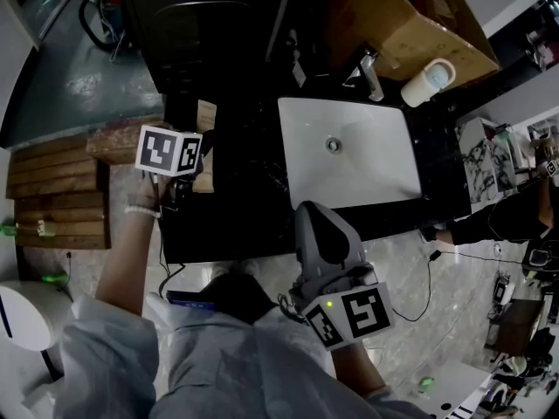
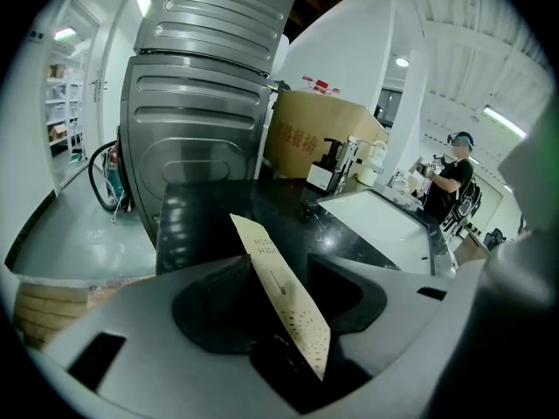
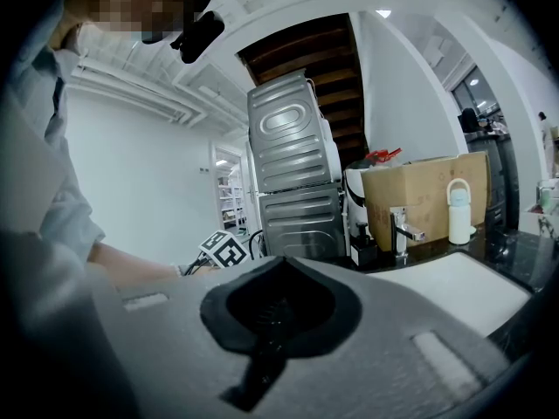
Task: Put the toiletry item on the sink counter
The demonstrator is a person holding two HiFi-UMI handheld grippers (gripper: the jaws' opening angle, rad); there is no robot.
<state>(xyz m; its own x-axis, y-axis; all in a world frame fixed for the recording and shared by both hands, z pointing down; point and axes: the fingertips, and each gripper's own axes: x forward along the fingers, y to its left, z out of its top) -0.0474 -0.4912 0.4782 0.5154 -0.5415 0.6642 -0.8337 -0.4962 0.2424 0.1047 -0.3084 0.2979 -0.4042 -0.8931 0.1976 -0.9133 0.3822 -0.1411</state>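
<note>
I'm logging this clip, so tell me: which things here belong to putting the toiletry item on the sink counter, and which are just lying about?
In the job: beige packet between the open jaws of the left gripper; black sink counter.
Lying about: basin, faucet, white flask, cardboard box, stacked metal appliances.

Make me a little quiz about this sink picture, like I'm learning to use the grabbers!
1. True or false: a tan packet stands between the fingers of the left gripper.
2. What stands on the black counter near the faucet? A) a red bucket B) a white bottle C) a green plant
3. In one word, what colour is the basin?

Key: 1 true; 2 B; 3 white.
</note>
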